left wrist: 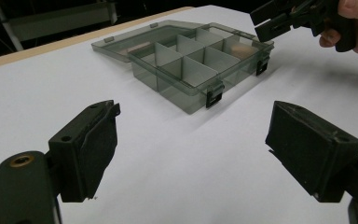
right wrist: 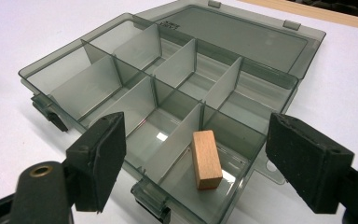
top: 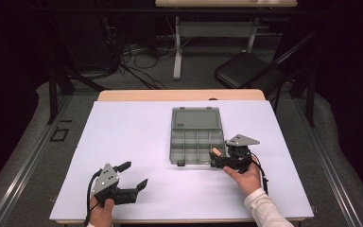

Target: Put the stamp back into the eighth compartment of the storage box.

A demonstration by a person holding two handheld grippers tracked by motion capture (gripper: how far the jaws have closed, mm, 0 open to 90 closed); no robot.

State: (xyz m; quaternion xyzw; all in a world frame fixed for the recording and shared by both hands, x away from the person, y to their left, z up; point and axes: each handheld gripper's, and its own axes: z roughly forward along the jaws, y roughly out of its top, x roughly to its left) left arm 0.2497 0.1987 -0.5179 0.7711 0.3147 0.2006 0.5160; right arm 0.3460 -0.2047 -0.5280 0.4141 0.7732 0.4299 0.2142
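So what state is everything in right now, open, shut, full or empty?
Organizer box: lid open, lying flat.
Wooden block: lying in a near corner compartment, not gripped.
Other compartments: look empty.
Right hand-held gripper: open.
Left hand-held gripper: open, nothing between its jaws.

You see a smoky grey, see-through organiser box (right wrist: 168, 93) with black latches (right wrist: 151, 200); its dividers are a paler, frosted grey; in it lies a wooden block (right wrist: 206, 159) of light tan colour, plain and with no pattern; your right gripper (top: 222, 161) and left gripper (top: 132, 176) are both black, each with a grey plate on top; the table (top: 137, 137) is plain white with a light wood edge; your sleeve (top: 269, 210) is white.
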